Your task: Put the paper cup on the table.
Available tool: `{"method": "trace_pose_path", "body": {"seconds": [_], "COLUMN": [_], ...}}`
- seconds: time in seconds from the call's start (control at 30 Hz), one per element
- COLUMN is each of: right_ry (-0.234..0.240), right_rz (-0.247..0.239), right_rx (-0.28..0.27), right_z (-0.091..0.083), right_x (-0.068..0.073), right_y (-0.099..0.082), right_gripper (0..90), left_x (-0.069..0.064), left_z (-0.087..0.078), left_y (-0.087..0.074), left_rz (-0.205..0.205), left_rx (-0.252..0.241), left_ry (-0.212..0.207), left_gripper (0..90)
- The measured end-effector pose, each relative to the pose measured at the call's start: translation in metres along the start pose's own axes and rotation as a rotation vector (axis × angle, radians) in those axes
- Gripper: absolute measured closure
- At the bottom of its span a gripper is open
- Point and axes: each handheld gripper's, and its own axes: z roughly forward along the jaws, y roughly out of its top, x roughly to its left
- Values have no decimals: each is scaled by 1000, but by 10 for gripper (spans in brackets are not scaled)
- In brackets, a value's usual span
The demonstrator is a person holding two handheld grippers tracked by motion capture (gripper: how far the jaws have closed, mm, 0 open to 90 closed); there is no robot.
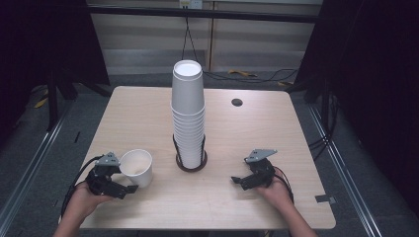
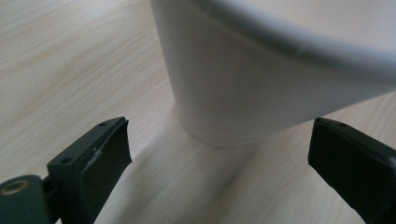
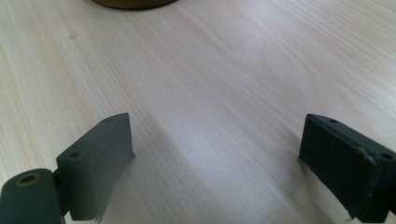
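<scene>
High view: plain white cup (image 1: 137, 167) by left gripper (image 1: 129, 188); unprinted.

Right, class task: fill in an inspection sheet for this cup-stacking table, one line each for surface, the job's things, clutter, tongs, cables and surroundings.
Surface: pale wood table, with a dark round hole near the far edge.
Job's things: single white cup upright at front left; tall cup stack in a dark round holder at the centre.
Clutter: nothing seen.
Tongs: left tongs open, jaws either side of the single cup's base without touching it; right tongs open over bare wood.
Cables: black cables on the floor beyond the table.
Surroundings: dark curtains at both sides, pale wall panels behind.
</scene>
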Motion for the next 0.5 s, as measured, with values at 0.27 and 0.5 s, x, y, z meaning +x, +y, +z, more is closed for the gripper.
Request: {"method": "trace_pose_path", "body": {"seconds": [0.27,0.5], "right_ry": [0,0], "right_rz": [0,0], "right_rx": [0,0], "right_z": [0,0], "right_x": [0,0], "right_y": [0,0], "right_gripper": [91,91], "left_x": [2,2], "left_z": [8,11], "left_y": [-9,-16], "left_rz": [3,17], "left_rx": [5,-11], "left_ry": [28,50], "left_gripper": [60,61]}}
